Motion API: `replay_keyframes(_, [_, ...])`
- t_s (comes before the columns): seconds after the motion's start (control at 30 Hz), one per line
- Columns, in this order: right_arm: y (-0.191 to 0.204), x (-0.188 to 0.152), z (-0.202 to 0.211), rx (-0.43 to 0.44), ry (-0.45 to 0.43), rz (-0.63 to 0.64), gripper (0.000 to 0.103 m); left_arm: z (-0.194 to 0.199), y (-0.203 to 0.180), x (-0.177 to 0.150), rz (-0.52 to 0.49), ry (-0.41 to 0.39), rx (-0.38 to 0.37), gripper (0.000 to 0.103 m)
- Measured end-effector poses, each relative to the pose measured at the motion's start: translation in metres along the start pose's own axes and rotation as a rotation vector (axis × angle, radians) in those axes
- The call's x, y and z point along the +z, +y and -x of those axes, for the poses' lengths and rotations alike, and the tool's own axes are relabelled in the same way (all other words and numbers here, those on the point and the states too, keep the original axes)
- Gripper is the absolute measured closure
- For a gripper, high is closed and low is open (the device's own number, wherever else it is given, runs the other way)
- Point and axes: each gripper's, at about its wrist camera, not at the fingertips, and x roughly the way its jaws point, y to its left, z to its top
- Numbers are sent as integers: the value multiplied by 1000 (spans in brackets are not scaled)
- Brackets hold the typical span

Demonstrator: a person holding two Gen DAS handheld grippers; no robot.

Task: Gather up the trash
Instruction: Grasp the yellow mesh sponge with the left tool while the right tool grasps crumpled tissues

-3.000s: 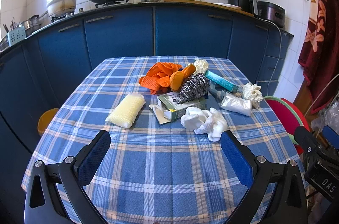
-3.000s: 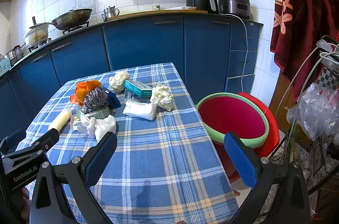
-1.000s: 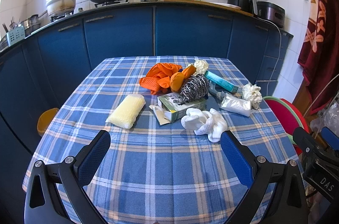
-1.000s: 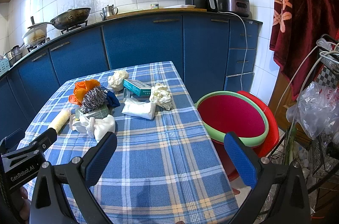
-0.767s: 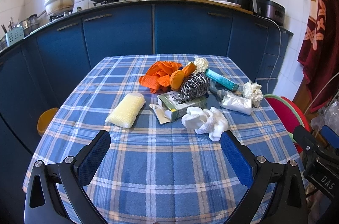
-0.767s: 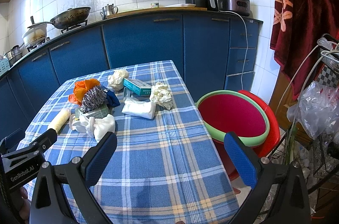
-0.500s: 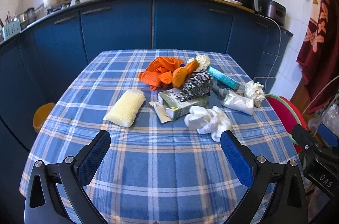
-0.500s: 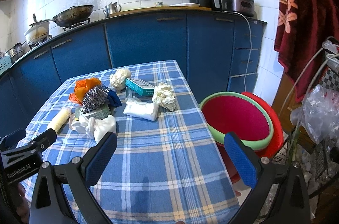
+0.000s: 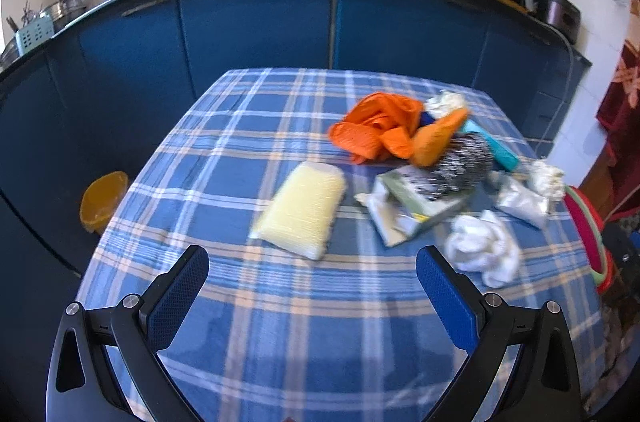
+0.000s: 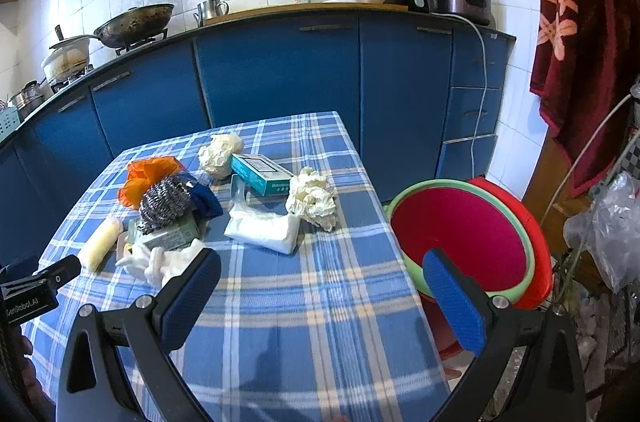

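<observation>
Both grippers are held with jaws spread wide and nothing between them: the left gripper [image 9: 312, 264] above the near part of the checked tablecloth [image 9: 304, 334], the right gripper [image 10: 322, 268] above the cloth's near right corner. Compared with half a second ago, the left view has been swung leftward and brought closer, so the yellow sponge [image 9: 302, 208] is now seen nearly between its pads (the picture is blurred); the right view has been carried forward, and the trash looms larger.

On the cloth the pile is counted thus: one yellow sponge, one steel scourer [image 10: 166, 200] resting on one small carton [image 10: 172, 234], one orange glove bundle [image 10: 150, 176], one dark blue cloth [image 10: 206, 202], one teal box [image 10: 260, 178], one white plastic packet [image 10: 262, 228], one white cloth bundle [image 9: 482, 254], and two crumpled paper balls, the far one [image 10: 220, 148] and the near one [image 10: 312, 198]. One red basin with a green rim [image 10: 464, 240] is seen just beside the table's right edge, and one orange bucket [image 9: 102, 200] on the floor at its left
</observation>
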Motion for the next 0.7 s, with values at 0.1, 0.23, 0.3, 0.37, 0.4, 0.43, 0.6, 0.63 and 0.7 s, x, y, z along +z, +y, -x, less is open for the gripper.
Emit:
replay_keyframes(0.1, [-2,6,-12,4,24,-1,0,-12,4,7,-7,23,25,0])
replay_keyframes(0.23, [-5,14,-29,6,57,1,0,-30,6,17,-23,55,41,0])
replay_keyframes(0.3, [-7,18,-38,4,75,9,0,-39,6,22,-32,68,49,0])
replay_keyframes(0.37, [-9,23,-48,-4,85,12,0,-48,6,25,-43,84,52,0])
replay_keyframes(0.4, [-11,26,-53,-6,91,10,0,-51,5,27,-47,91,52,0])
replay_keyframes(0.43, [-12,28,-57,-5,97,7,0,-55,5,28,-50,98,49,0])
replay_keyframes(0.6, [-15,39,-80,29,141,5,0,-71,2,30,-59,131,44,12])
replay_keyframes(0.63, [-14,41,-84,36,148,12,0,-73,1,30,-63,138,44,17])
replay_keyframes(0.7, [-11,42,-92,47,161,27,1,-80,0,30,-65,151,47,27])
